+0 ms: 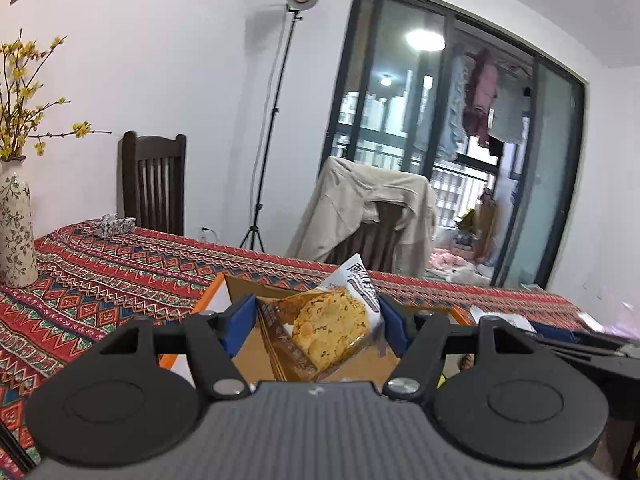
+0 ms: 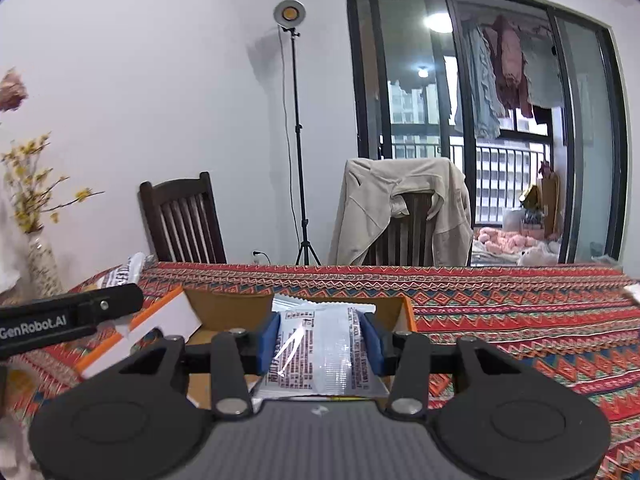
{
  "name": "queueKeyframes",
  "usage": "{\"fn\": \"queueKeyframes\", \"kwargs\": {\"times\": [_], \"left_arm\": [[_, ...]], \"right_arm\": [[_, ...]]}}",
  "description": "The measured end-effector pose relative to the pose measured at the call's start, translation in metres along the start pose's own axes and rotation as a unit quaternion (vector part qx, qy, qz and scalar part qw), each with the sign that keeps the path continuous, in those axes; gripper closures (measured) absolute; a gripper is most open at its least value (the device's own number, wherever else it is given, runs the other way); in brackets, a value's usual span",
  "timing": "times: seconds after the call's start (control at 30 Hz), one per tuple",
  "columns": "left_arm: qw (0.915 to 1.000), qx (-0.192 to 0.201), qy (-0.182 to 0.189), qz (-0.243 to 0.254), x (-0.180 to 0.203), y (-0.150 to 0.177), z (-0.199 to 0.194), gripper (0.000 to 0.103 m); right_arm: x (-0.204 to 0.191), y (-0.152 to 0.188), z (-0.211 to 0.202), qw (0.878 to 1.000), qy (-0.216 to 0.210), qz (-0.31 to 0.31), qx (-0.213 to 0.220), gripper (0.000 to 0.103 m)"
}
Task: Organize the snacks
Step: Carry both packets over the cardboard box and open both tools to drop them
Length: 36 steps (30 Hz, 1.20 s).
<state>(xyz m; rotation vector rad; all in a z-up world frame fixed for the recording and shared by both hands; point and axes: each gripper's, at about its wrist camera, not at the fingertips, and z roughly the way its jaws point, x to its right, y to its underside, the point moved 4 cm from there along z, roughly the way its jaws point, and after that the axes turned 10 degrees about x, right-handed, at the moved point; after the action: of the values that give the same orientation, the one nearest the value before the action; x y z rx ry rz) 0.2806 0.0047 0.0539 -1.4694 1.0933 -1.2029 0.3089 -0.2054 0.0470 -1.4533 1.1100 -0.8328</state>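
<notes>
Over the open cardboard box (image 1: 256, 344), the left gripper (image 1: 318, 322) pinches a cookie packet (image 1: 332, 320) between its blue pads. To its right, above the same box, the right gripper (image 2: 322, 338) clamps a white snack packet (image 2: 324, 352).

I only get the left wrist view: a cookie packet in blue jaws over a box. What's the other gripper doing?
Observer: The right gripper is shut on a silvery snack packet, printed back facing the camera.
Operator: Is it near the same box?
Observer: Yes, it hangs above the open cardboard box with the orange rim; the left gripper's arm comes in from the left.
Operator: Is more table visible over there?
Observer: Yes, the patterned tablecloth stretches far right, with something white at its right edge, too cut off to identify.
</notes>
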Motion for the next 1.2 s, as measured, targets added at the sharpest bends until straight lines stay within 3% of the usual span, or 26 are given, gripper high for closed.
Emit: {"fn": "queueKeyframes", "kwargs": {"times": [0.13,0.27,0.6,0.67,0.7,0.73,0.8,1.2], "left_arm": [[0.9996,-0.005,-0.029,-0.004,-0.011,0.009,0.024,0.036],[0.9990,-0.023,-0.038,-0.008,-0.021,0.018,0.038,0.036],[0.9981,-0.022,-0.055,0.016,-0.019,0.034,0.032,0.032],[0.9982,-0.021,-0.055,0.003,-0.022,0.034,0.030,0.016],[0.9982,-0.017,-0.057,-0.003,-0.023,0.033,0.028,0.012],[0.9981,-0.013,-0.059,-0.007,-0.025,0.032,0.027,0.002],[0.9977,-0.002,-0.066,-0.018,-0.028,0.031,0.024,0.000],[0.9982,-0.013,-0.054,-0.024,-0.028,0.033,0.023,0.000]], "right_arm": [[0.008,0.003,0.026,0.999,0.018,0.028,0.005,0.059],[0.004,0.020,0.037,1.000,0.002,0.017,-0.019,0.059],[-0.001,0.036,0.039,0.999,0.007,0.006,-0.045,0.058],[0.001,0.037,0.039,0.999,0.008,0.011,-0.046,0.041],[0.002,0.036,0.038,0.999,0.009,0.014,-0.044,0.023],[0.003,0.035,0.037,0.999,0.011,0.017,-0.039,0.010],[0.005,0.033,0.033,0.999,0.010,0.022,-0.030,0.002],[0.010,0.032,0.029,0.999,0.016,0.035,-0.027,0.000]]}}
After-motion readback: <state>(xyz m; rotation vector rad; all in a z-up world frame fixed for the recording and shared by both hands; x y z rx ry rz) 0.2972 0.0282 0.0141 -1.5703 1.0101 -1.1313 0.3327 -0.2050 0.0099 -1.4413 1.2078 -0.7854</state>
